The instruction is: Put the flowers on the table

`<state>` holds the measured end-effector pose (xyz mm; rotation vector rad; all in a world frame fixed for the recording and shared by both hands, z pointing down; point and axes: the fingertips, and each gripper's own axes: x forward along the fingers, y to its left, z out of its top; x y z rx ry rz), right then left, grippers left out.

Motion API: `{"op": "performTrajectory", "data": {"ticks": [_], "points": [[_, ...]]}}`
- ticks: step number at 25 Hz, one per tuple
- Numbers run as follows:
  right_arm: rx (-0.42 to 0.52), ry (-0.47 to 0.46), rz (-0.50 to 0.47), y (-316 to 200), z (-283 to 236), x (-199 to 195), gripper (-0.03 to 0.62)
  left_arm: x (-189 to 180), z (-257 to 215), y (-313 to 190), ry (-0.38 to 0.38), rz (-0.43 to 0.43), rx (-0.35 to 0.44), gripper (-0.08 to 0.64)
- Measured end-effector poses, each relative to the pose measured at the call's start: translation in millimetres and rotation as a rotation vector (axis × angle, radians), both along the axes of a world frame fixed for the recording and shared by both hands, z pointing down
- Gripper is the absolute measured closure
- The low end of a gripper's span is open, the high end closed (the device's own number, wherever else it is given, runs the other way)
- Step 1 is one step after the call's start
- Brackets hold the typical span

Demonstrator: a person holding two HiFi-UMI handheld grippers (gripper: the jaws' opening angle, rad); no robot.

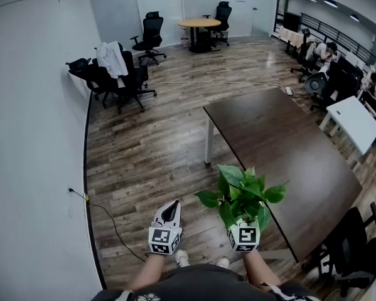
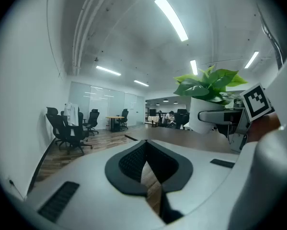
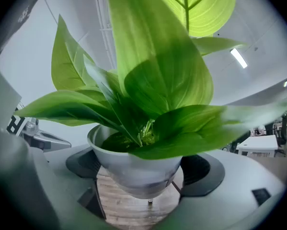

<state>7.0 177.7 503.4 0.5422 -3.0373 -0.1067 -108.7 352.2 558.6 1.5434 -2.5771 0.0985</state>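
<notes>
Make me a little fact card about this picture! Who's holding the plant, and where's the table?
Plant: green leafy plant in a white pot
Held by: right gripper, jaws on the pot's sides
Left gripper: jaws together, nothing in them
Table: dark brown, ahead and to the right; plant not on it yet
Under the pot: wooden floor

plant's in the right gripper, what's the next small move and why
Probably carry the pot forward and to the right, over the dark table. The right gripper is clamped on it, and it hangs above the floor just short of the table's near edge.
</notes>
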Motion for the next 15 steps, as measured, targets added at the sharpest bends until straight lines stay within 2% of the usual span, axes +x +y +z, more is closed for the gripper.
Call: {"op": "performTrajectory", "data": {"ticks": [9, 15], "points": [[0.019, -0.011, -0.002, 6.4, -2.1, -4.7, 0.089, -1.8, 5.7, 2.8, -0.008, 0.01, -0.02, 0.552], [-0.02, -0.063, 0.0, 10.4, -6.2, -10.4, 0.089, -7.6, 6.6, 5.2, -0.016, 0.036, -0.019, 0.552]]}}
